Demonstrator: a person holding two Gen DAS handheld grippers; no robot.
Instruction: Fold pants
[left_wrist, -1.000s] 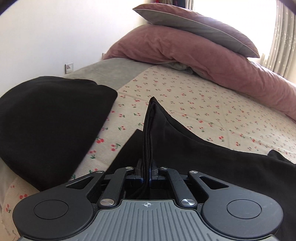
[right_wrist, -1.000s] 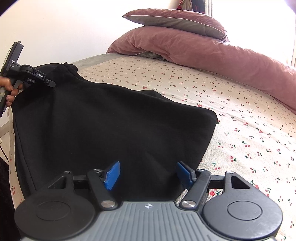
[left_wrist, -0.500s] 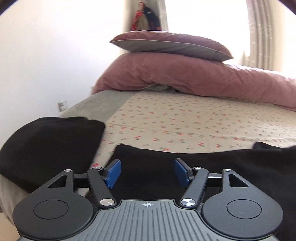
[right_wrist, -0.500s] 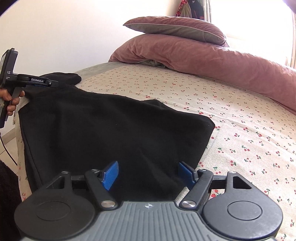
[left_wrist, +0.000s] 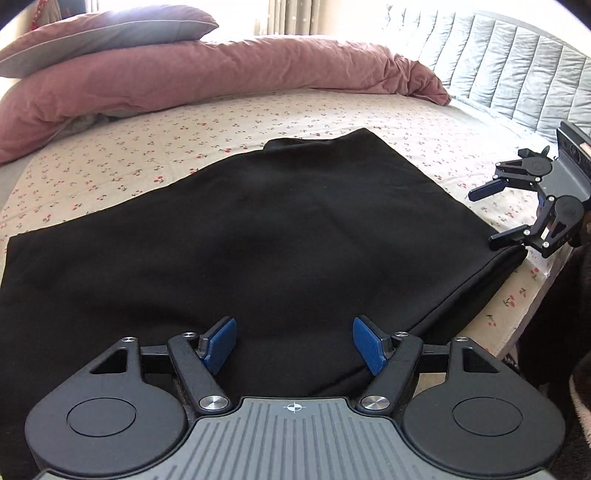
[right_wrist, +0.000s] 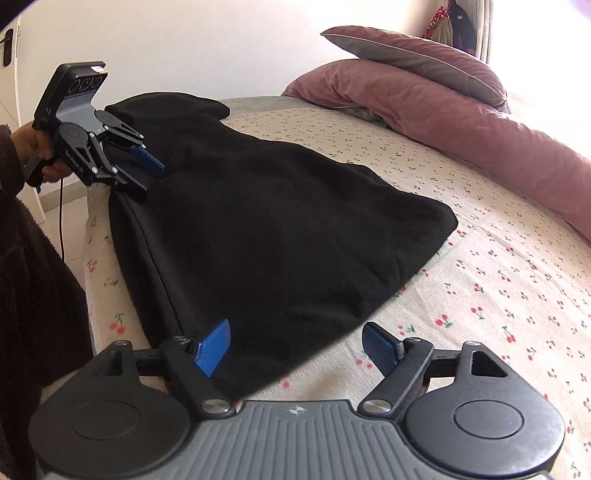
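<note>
Left wrist view: we see black pants (left_wrist: 258, 229) spread mid-frame on a cherry-print bedsheet (left_wrist: 110, 162), pink duvet (left_wrist: 221, 70) upper left. Our left gripper (left_wrist: 293, 341) and right gripper (right_wrist: 295, 345) are both opening, gripping nothing.

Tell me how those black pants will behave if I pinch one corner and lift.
The black pants will probably sag and drape, since they lie limp and flat on the bed sheet. The doubled layers at their edge may slide apart.

Home bedroom, bed (left_wrist: 332, 122), pillow (left_wrist: 103, 29), duvet (left_wrist: 221, 74)
</note>
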